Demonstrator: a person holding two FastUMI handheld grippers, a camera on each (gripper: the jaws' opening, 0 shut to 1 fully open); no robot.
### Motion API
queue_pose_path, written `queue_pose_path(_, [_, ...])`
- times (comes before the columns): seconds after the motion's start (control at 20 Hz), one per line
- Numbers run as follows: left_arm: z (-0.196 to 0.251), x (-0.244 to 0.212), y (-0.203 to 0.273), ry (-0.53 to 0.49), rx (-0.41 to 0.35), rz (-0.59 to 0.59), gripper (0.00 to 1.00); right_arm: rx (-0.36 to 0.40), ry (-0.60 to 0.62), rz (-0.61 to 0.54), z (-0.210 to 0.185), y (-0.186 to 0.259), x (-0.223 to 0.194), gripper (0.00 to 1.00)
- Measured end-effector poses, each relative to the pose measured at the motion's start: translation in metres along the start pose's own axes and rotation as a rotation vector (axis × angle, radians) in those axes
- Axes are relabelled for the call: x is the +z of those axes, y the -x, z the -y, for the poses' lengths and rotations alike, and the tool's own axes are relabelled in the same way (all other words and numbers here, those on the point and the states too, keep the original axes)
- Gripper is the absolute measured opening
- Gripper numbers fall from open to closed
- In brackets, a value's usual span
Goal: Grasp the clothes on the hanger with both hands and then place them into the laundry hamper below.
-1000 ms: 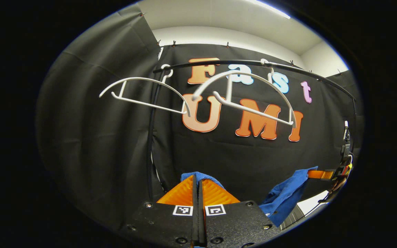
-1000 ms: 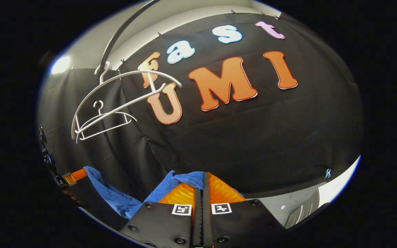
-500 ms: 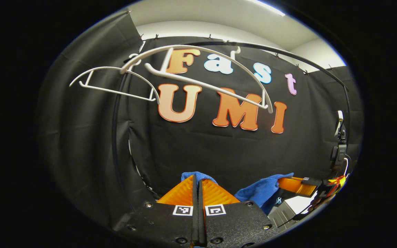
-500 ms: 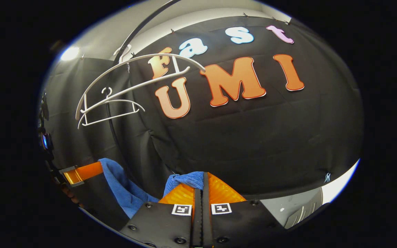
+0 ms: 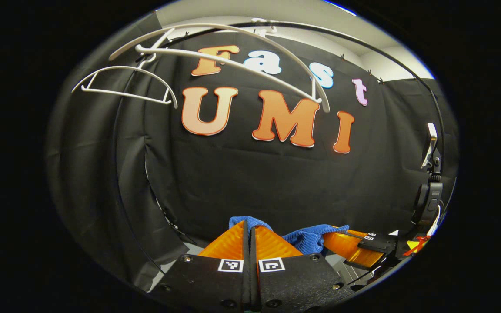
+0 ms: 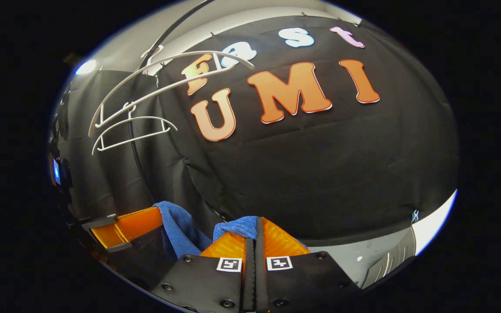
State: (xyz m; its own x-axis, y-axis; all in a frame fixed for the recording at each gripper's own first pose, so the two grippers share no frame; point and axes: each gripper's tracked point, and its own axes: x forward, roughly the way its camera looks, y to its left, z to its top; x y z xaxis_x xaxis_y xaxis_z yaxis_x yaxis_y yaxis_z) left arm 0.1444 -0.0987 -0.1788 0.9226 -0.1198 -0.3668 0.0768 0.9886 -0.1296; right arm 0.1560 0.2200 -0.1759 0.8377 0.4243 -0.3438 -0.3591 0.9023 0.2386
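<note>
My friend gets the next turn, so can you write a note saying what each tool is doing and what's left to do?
Left tool: shut on the blue cloth.
Right tool: shut on the same blue cloth.
Both white hangers hang bare on the black rail.
Done: the cloth is off its hanger, held between both tools.
Left: lower it into the hamper, which I can't clearly see here, then let go.
</note>
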Motion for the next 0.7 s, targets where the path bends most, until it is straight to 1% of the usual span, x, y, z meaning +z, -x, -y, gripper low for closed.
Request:
queue_pose_path(0.15, [-0.008,-0.044,-0.01,-0.023,0.006,-0.066,0.0,-0.047,0.029,-0.038,0.026,-0.001,-0.035,0.08])
queue_pose_path(0.25, [-0.012,-0.075,-0.016,-0.007,0.008,-0.125,0.0,-0.066,0.013,-0.07,0.04,-0.007,-0.056,0.08])
queue_pose_path(0.45, [-0.021,-0.136,-0.029,-0.02,0.027,-0.224,0.0,-0.098,-0.01,-0.129,0.059,-0.016,-0.097,0.08])
queue_pose_path(0.7, [-0.033,-0.205,-0.038,-0.002,0.045,-0.349,0.0,-0.146,-0.002,-0.209,0.08,-0.022,-0.154,0.07])
